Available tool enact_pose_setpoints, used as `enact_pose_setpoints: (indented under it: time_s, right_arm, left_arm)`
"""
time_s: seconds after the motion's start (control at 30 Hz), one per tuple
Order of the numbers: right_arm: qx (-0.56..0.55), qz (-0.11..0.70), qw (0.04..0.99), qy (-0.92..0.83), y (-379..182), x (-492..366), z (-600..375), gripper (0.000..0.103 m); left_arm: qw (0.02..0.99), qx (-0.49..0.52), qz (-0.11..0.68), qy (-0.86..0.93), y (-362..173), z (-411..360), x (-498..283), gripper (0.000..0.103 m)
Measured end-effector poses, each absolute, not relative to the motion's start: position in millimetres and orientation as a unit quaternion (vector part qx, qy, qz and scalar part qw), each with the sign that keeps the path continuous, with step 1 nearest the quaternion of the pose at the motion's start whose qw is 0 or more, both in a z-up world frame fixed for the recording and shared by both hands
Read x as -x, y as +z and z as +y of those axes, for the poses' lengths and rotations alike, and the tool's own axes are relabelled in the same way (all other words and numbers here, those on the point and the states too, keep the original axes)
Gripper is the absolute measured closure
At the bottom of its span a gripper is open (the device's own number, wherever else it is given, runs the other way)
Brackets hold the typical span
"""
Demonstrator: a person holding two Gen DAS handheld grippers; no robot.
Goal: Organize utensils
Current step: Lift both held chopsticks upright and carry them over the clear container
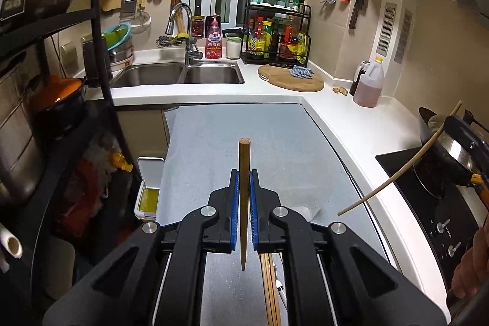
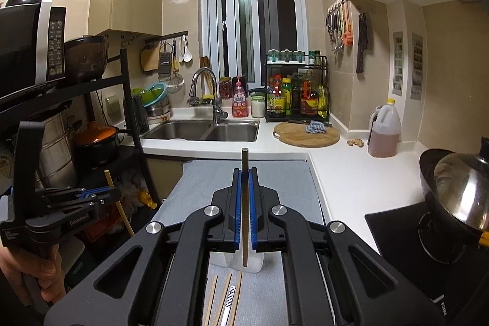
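My left gripper [image 1: 244,188] is shut on a wooden chopstick [image 1: 244,173] that stands nearly upright between the blue pads, above the grey mat [image 1: 244,136]. My right gripper [image 2: 244,188] is shut on another chopstick [image 2: 244,203], also upright. Each gripper shows in the other's view: the right one [image 1: 467,139] with its slanted chopstick [image 1: 397,176], the left one [image 2: 91,197] with its chopstick [image 2: 117,200]. More chopsticks [image 2: 226,298] lie on the mat below, beside a clear container [image 2: 244,263]. They also show in the left wrist view [image 1: 270,289].
A double sink [image 1: 183,74] and tap are at the back. A round cutting board [image 1: 290,78], sauce rack [image 1: 275,35] and oil jug [image 1: 368,84] stand on the white counter. A wok with lid [image 2: 455,185] sits on the hob at right. A black shelf rack [image 1: 61,81] is left.
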State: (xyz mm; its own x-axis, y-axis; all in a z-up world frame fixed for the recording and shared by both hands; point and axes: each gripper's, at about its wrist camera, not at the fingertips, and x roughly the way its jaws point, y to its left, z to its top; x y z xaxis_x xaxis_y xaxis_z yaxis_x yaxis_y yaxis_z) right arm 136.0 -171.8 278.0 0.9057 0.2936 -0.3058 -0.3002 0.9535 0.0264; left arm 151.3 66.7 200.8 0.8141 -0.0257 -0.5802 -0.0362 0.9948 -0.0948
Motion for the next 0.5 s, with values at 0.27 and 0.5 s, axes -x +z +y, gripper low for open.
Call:
enact_pose_setpoints:
  time_s: [0.27,0.5]
  right_arm:
    - [0.01,0.137,0.978,0.156,311,-155,-172,0.098]
    - [-0.002,0.131,0.979,0.158,321,-185,-170,0.098]
  left_arm:
    - [0.955,0.059,0.29,-0.002,232,74,-176,0.096]
    - [0.962,0.075,0.262,-0.018,263,70,-201,0.096]
